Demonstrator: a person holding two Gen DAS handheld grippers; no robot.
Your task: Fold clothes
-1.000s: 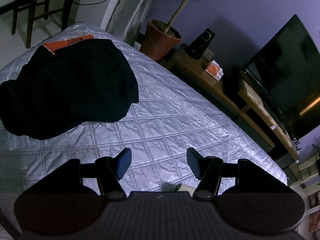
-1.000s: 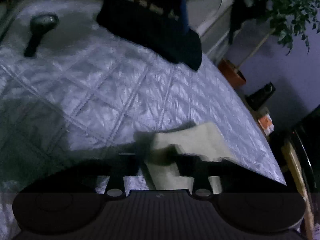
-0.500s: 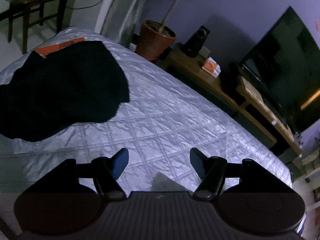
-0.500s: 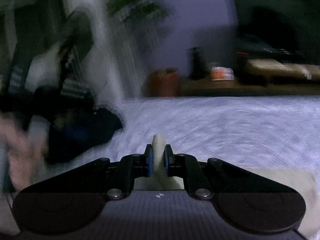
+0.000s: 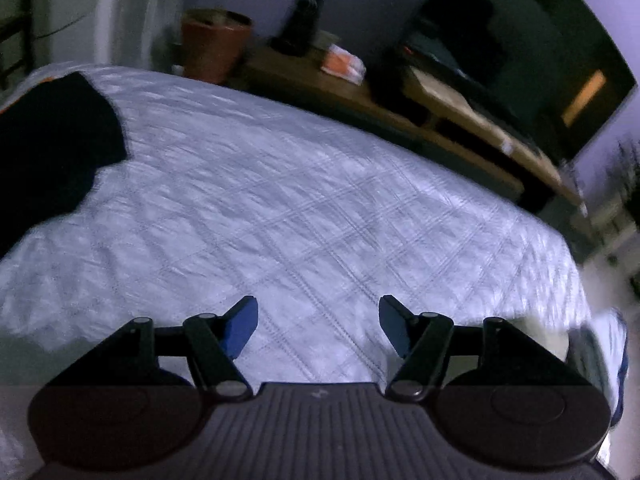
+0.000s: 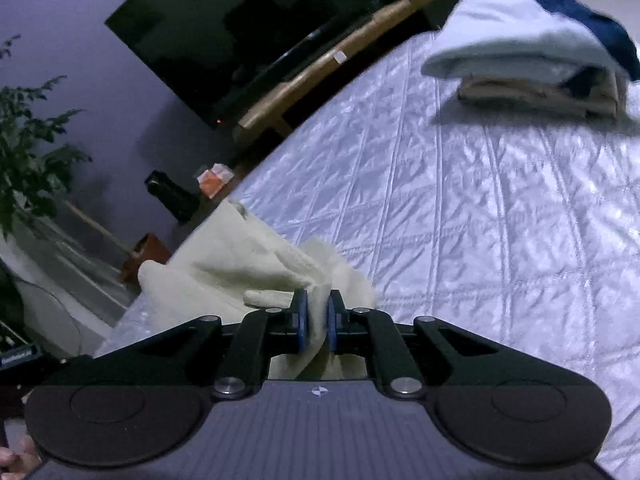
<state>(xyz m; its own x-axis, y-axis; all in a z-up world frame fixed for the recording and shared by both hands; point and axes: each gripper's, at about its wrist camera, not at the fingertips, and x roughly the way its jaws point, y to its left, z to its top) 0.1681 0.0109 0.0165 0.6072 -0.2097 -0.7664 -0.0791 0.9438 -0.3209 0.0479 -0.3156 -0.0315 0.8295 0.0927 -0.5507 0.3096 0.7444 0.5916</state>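
My right gripper is shut on a cream garment, which hangs folded to the left of the fingers above the silver quilted bed. A stack of folded clothes, pale blue on top of beige with a dark blue piece, lies at the far right of the bed. In the left wrist view my left gripper is open over bare quilt, holding nothing. A black garment lies spread at the left of the bed. A pale bit of cloth shows behind the right finger.
Beyond the bed's far edge run a low wooden TV bench with a dark television, a speaker and an orange box. A potted plant stands near the curtain. A person's fingers show at the lower left.
The right gripper has swung round with the cream garment, from facing the plant and the black garment to facing the folded stack. The left gripper has dropped lower and turned right, still open.
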